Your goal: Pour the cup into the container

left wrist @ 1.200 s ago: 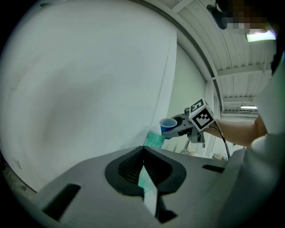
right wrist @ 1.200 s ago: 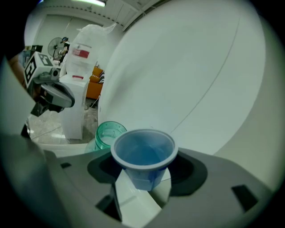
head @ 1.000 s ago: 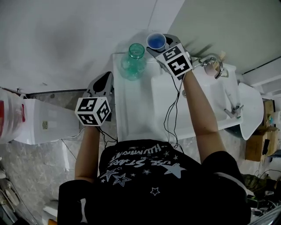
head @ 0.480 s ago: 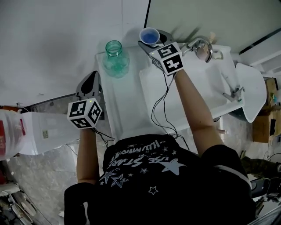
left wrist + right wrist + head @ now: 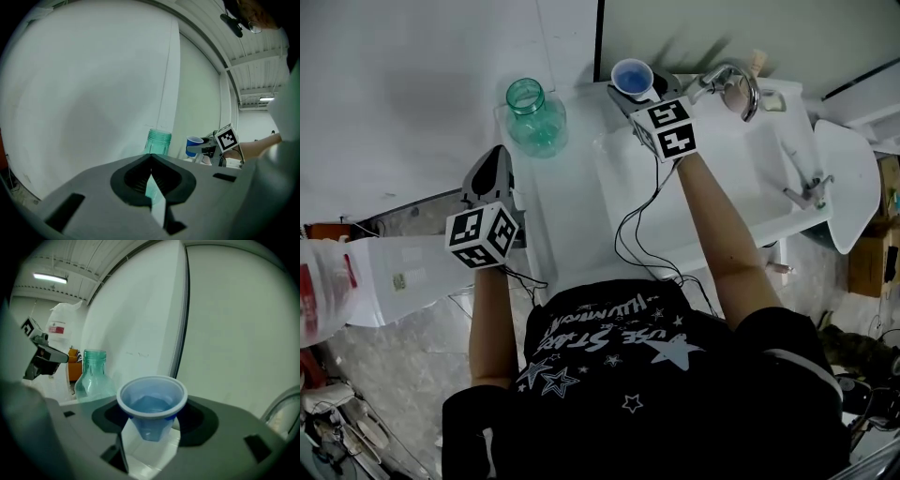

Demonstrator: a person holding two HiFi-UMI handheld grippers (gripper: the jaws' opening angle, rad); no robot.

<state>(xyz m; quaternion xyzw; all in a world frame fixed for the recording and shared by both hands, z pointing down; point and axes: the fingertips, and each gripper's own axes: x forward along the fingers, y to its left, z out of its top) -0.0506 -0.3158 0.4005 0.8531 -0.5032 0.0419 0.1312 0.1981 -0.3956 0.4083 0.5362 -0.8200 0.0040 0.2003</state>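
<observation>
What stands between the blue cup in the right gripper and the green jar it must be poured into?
Nothing visible. Only bare white counter lies between the blue cup and the open-topped green jar to its left.

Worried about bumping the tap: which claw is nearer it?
Right. The right claw, holding the blue cup, is left of the tap; the left claw is far off, past the green jar.

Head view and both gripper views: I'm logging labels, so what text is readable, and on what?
T-shirt: white print, upside down, seems to include "STAR"; rest unclear.
Red label on white bag: too small to read.
Marker cubes: patterns only, no words.
No print visible on the blue cup or the green jar.
</observation>
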